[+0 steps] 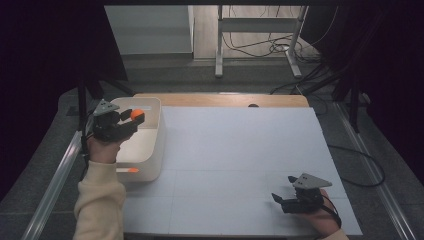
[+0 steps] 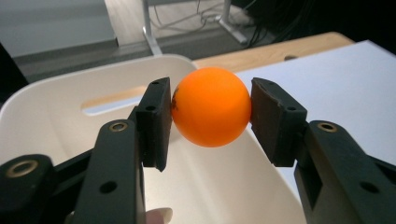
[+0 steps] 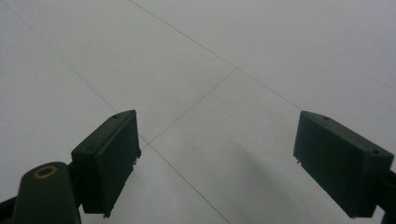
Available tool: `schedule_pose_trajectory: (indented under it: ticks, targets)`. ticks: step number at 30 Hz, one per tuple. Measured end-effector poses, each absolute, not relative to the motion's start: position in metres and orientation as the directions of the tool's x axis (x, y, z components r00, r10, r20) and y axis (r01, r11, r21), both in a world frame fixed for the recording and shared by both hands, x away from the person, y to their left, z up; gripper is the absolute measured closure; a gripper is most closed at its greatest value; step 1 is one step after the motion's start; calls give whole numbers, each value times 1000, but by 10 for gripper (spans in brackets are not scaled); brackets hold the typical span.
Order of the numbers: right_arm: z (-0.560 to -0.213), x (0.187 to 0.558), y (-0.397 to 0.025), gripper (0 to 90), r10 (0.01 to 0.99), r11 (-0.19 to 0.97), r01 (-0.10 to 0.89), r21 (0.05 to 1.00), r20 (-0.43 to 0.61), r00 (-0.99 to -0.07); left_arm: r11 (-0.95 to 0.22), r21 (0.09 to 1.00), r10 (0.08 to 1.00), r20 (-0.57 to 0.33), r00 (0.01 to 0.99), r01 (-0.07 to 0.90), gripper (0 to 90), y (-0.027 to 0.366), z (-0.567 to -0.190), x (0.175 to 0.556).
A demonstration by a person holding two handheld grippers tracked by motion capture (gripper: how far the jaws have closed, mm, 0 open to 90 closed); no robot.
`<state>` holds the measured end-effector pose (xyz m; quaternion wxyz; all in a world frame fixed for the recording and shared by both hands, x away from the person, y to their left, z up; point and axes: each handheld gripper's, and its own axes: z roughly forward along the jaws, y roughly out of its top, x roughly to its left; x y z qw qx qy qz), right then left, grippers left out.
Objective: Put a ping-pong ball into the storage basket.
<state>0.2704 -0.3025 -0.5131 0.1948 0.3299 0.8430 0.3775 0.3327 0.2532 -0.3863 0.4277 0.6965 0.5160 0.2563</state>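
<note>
An orange ball (image 1: 136,114) (image 2: 211,106) hangs above the open top of a white bin (image 1: 152,150) (image 2: 56,112) at the table's left side. My left gripper (image 1: 135,118) (image 2: 210,116) is shut on the ball, one black pad pressed against each side of it. Far from the bin, low over the white table sheet (image 1: 240,150) (image 3: 210,56) at the front right, my right gripper (image 1: 282,187) (image 3: 217,158) is open with nothing between its pads.
A small orange spot (image 1: 132,170) shows at the bin's near wall. A strip of bare wood (image 1: 225,100) runs along the table's far edge. Beyond it stand desk legs (image 1: 219,55) and loose floor cables (image 1: 270,47). Metal rails flank the table.
</note>
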Motion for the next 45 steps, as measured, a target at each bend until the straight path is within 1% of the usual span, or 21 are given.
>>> schedule_pose_trajectory:
  ticks: [9,14,20,21,22,23,24,27,29,34,38,45]
  targets:
    - [-513,271,-302,148,704,497,411,764,-77,-706,-137,795,945,-73,318,590,505,252,-399,345]
    - [-513,271,-302,148,705,495,413,764,-76,-705,-140,786,942,-82,326,603,504,251,-399,346]
    - [-513,271,-302,148,706,495,413,764,-76,-704,-146,788,943,-72,324,599,498,249,-398,346]
    - [-513,271,-303,148,706,495,414,764,-76,-704,-138,793,947,-71,314,593,482,249,-397,346]
    - [-513,271,-303,148,706,494,413,765,-77,-704,-128,796,951,-71,302,592,380,249,-397,346]
    - [-513,271,-303,148,707,494,413,765,-77,-704,-122,795,953,-73,293,594,306,249,-396,346]
    - [-513,271,-303,148,706,494,413,765,-76,-704,-119,799,953,-75,294,589,280,250,-395,345]
    - [-513,271,-303,148,706,494,413,765,-76,-704,-106,816,951,-83,298,568,252,250,-392,342]
    - [-513,271,-303,148,706,493,413,766,-76,-704,-91,831,942,-108,319,549,222,250,-389,340]
    - [-513,271,-303,148,708,493,412,766,-78,-702,-56,860,900,-177,398,507,205,246,-383,335]
    - [-513,271,-303,148,709,494,412,766,-80,-701,-59,877,867,-193,460,478,203,238,-379,332]
    - [-512,270,-303,148,711,492,412,767,-80,-699,-77,891,827,-194,528,448,202,224,-375,328]
